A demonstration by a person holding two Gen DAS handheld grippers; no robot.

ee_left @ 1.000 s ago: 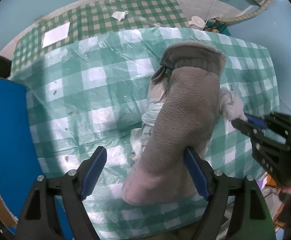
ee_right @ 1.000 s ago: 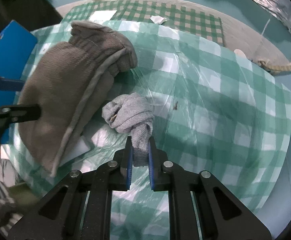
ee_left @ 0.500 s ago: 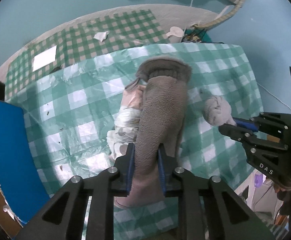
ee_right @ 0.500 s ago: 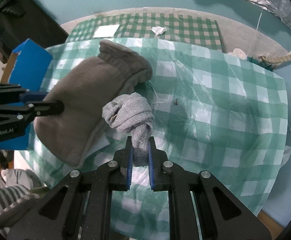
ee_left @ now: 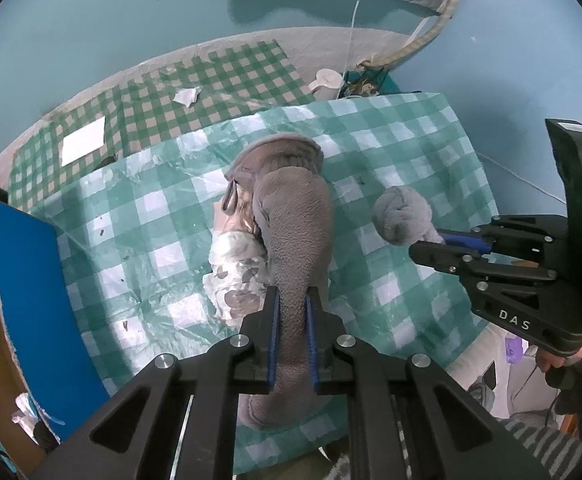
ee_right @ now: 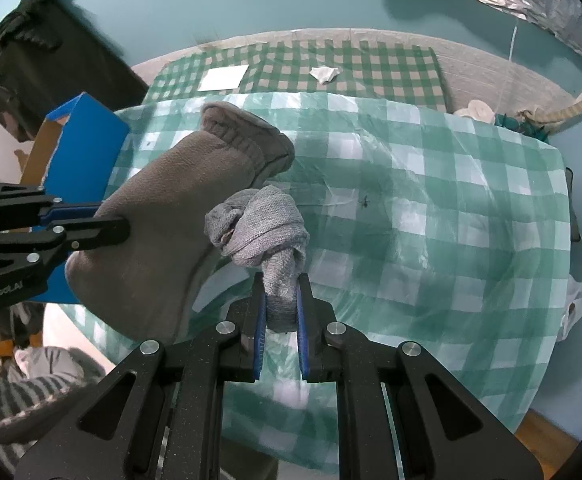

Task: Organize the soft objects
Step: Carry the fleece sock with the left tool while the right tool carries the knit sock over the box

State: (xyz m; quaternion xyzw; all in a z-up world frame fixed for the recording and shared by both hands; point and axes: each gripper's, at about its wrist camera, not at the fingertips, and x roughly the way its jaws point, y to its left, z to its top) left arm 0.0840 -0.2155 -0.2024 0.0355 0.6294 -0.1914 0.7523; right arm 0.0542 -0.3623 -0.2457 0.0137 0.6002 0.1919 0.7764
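Blue box (ee_left: 31, 300): at the desk's left edge.
Left gripper (ee_left: 291, 320): fingers pinch the brown fleece mitten (ee_left: 295, 240), held above the desk (ee_left: 151, 216).
White patterned cloth (ee_left: 235, 276): on the desk, just left of the mitten, partly under it.
Right gripper (ee_right: 281, 312): fingers pinch the tail of the knotted grey sock (ee_right: 263, 228), held right of the mitten, above the checked cover.
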